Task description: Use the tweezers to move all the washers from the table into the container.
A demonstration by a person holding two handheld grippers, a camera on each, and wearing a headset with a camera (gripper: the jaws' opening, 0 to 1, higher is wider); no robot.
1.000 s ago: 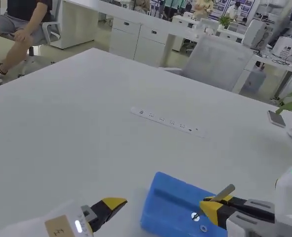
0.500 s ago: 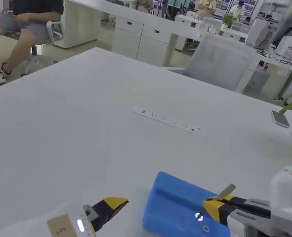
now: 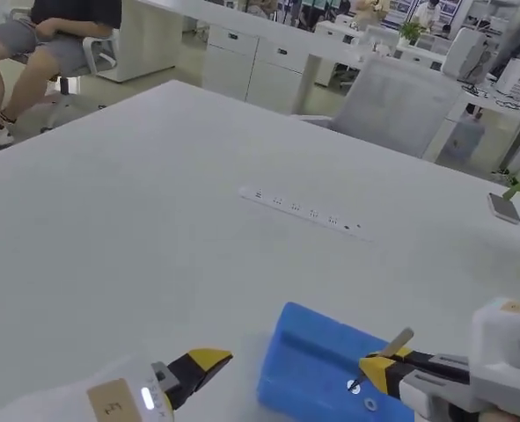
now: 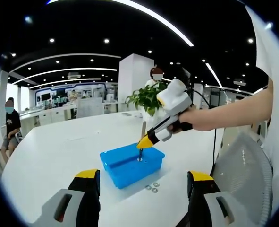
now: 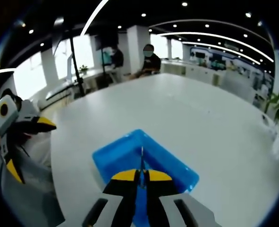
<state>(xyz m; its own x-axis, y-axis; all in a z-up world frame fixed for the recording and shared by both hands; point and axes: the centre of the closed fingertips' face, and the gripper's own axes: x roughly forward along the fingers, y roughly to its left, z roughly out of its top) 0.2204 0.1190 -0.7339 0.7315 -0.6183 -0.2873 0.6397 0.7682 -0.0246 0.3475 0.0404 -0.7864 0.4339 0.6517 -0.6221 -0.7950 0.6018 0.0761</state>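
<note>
Tweezers (image 5: 141,161), pinched by our right gripper (image 5: 139,176), reach into the blue container (image 5: 112,158). Our left gripper (image 4: 144,176) stands spread.

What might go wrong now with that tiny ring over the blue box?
The washer at the tip of the tweezers is tiny and might slip free or bounce off the rim of the blue container. The right gripper clamps the tweezers, which could twist in its fingers. The loose washers lie close beside the container, probably awkward to pick.
</note>
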